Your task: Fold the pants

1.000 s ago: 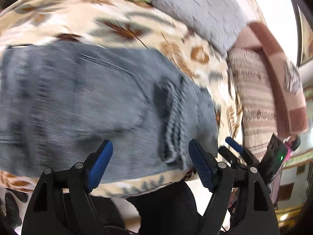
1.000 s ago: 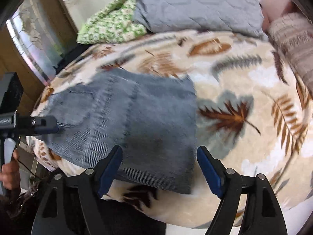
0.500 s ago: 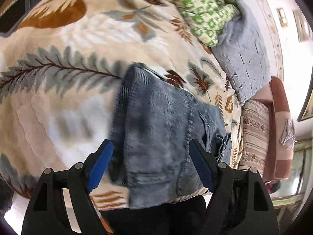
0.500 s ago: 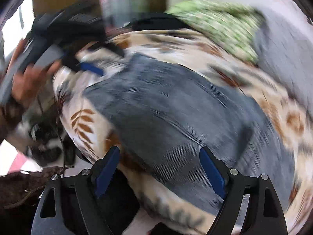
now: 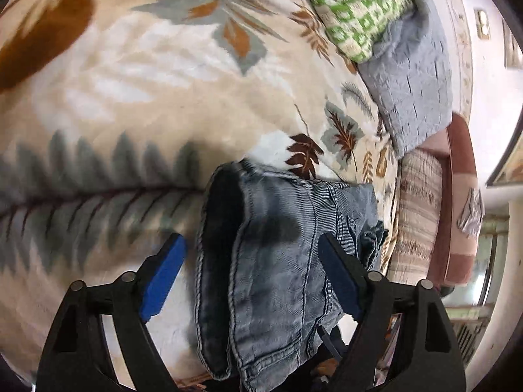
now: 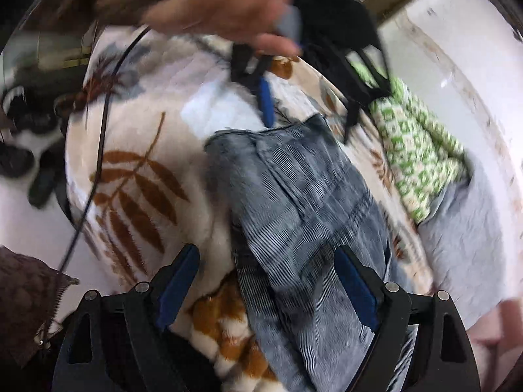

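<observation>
Folded blue-grey jeans [image 5: 278, 261] lie on a leaf-patterned blanket [image 5: 137, 104] near the bed's edge. My left gripper [image 5: 251, 274] hovers over one end of them with its jaws opening; the denim lies below and between the blue pads, which do not press on it. In the right wrist view the jeans [image 6: 294, 209] run away from me lengthwise. My right gripper [image 6: 268, 281] stands open over their near end, gripping nothing. At the far end of the jeans the left gripper [image 6: 307, 117] shows, held by a hand [image 6: 222, 9].
A green-and-white patterned cloth [image 5: 353, 9] and a grey quilted cover [image 5: 415, 85] lie at the head of the bed, with a striped pink-brown pillow [image 5: 421, 222] beside them. A black cable [image 6: 101, 150] hangs at the left. Dark shoes [image 6: 26, 150] sit on the floor.
Both grippers swung round over the jeans. The left one went to the far end, the right rolled to the near end, so each view now looks along the jeans.
</observation>
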Action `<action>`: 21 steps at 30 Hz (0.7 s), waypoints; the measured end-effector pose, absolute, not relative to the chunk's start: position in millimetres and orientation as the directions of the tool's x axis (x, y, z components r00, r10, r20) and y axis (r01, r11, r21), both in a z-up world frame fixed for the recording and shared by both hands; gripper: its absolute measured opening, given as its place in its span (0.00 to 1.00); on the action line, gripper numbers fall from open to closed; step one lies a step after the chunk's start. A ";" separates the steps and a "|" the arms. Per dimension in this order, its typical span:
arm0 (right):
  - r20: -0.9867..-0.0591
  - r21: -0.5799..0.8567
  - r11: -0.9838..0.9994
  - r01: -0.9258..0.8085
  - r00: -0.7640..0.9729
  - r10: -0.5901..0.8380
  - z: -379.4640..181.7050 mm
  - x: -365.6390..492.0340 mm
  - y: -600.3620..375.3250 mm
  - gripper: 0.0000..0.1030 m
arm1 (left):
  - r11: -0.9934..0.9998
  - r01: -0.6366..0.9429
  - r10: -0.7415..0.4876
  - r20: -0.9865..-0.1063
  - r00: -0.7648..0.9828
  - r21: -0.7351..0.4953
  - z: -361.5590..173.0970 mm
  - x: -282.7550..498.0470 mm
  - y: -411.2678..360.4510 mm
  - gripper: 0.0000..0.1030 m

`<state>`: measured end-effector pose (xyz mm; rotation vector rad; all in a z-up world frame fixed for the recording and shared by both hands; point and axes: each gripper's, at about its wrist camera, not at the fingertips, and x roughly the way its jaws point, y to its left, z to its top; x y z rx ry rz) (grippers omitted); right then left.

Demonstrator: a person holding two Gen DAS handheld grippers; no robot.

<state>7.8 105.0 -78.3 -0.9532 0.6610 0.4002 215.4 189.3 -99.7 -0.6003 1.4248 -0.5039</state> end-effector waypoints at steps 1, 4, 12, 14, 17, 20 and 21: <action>-0.664 -0.622 0.528 -0.579 0.747 0.036 -77.6 9.6 105.5 0.83 | 0.756 -0.014 -0.652 -0.754 0.076 -0.655 -100.0 217.2 186.5 0.84; -0.659 -0.614 0.547 -0.568 0.751 0.040 -73.9 23.0 108.1 0.81 | 0.736 0.049 -0.677 -0.734 0.058 -0.675 -99.3 217.4 177.1 0.92; -0.684 -0.581 0.536 -0.613 0.724 0.088 -62.7 29.8 100.5 0.33 | 0.669 0.134 -0.739 -0.674 0.015 -0.731 -82.8 206.9 149.5 0.43; -0.673 -0.574 0.553 -0.603 0.733 0.100 -52.1 29.8 93.6 0.28 | 0.672 0.148 -0.736 -0.677 0.021 -0.726 -74.2 204.0 146.4 0.13; -0.648 -0.546 0.616 -0.568 0.752 0.119 -27.6 26.7 78.2 0.26 | 0.660 0.164 -0.748 -0.661 0.060 -0.733 -53.0 197.5 143.0 0.12; -0.626 -0.517 0.669 -0.534 0.769 0.131 -5.0 24.4 59.1 0.25 | 0.646 0.199 -0.760 -0.645 0.081 -0.737 -26.7 189.6 130.4 0.12; -0.619 -0.505 0.688 -0.522 0.774 0.133 2.3 22.0 51.4 0.25 | 0.642 0.214 -0.763 -0.641 0.084 -0.736 -17.3 187.0 123.6 0.12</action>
